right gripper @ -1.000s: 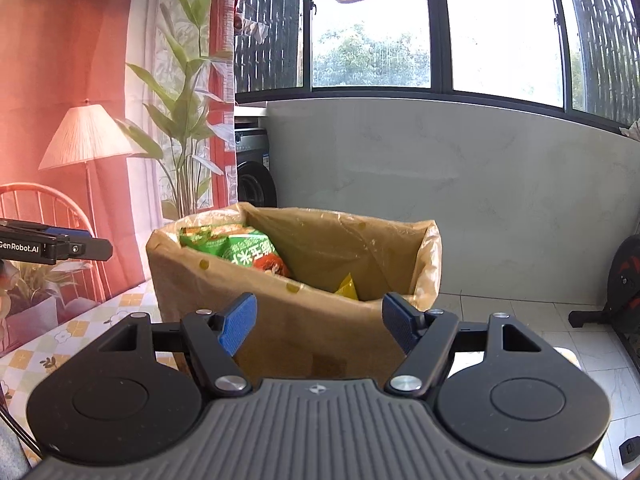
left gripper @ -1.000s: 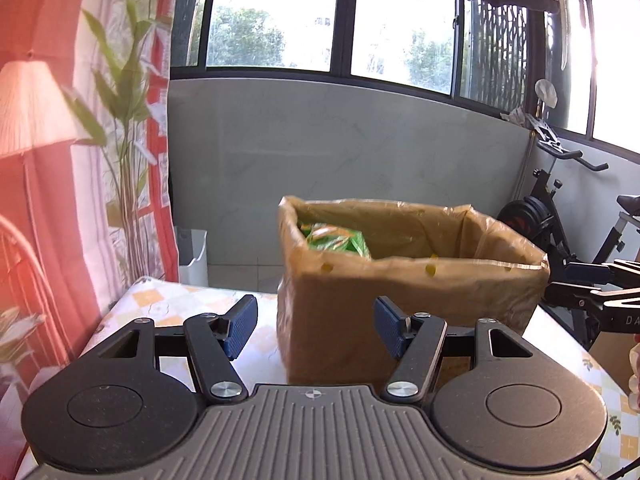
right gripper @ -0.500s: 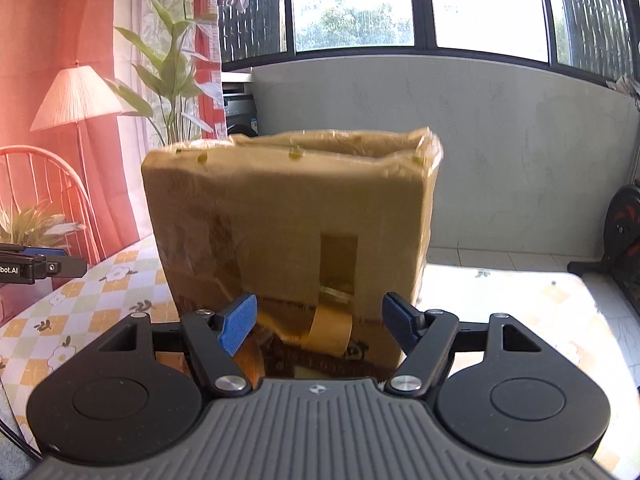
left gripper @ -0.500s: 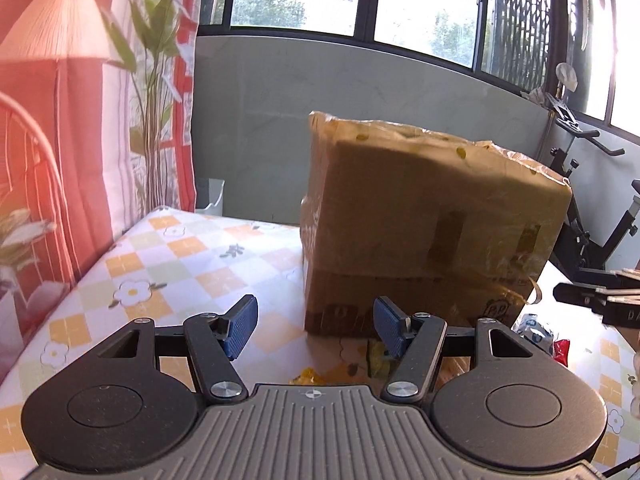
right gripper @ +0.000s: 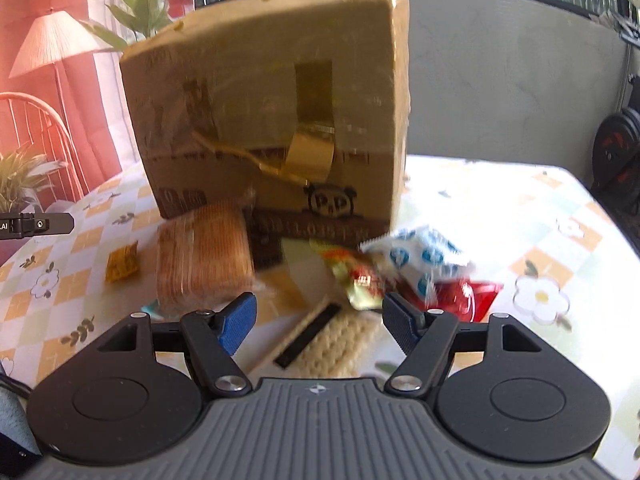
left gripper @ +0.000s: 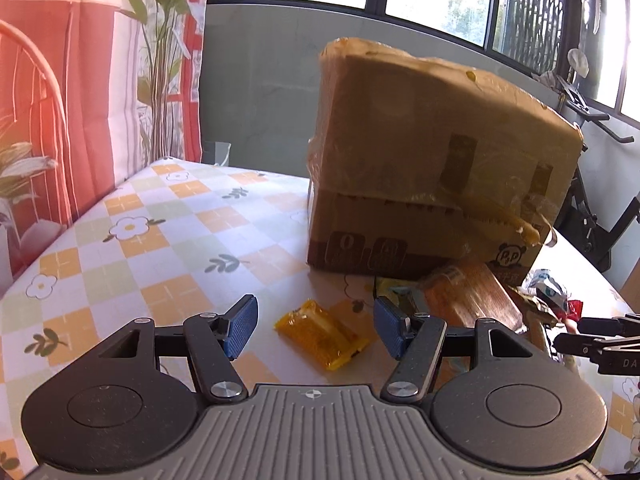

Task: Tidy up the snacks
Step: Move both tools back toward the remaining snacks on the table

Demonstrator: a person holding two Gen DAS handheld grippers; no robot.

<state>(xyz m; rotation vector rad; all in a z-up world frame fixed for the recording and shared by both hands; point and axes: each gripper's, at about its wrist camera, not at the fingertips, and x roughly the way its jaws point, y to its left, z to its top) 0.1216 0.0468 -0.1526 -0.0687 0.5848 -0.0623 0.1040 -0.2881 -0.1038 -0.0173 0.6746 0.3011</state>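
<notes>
- left tongs (left gripper: 314, 326) at lower centre of the left wrist view, parted about halfway, nothing gripped; ribbed blue pads (left gripper: 240, 326) on matte black linkage arms.
- small yellow packet (left gripper: 320, 334) lying flat on the table (left gripper: 120, 248), seen in the gap between those pads, glossy crinkled film, roughly rectangular; touching or not, cannot tell.
- cardboard box (left gripper: 432, 168) upright at centre right of the same view, brown, wrapped in shiny clear tape, a panda stamp near its lower right corner.
- table covered with a smooth checked cloth, orange, pale green and white squares with printed flowers and leaves.
- right tongs (right gripper: 320, 316) at lower centre of the right wrist view, likewise parted about halfway and empty; picture slightly blurred.
- clear-wrapped stack of golden crackers (right gripper: 200, 256) at centre left, just in front of the box, blocky with ridged faces.
- white pouch with blue circles (right gripper: 420, 256) at centre right, puffy and crumpled; red foil wrapper (right gripper: 468, 294) just beside it, lower right.
- yellow-green wrapper with red print (right gripper: 356, 276) between crackers and white pouch, shiny, creased.
- beige knobbly-textured piece with a flat black strip (right gripper: 320, 340) between the right pads, lower centre.
</notes>
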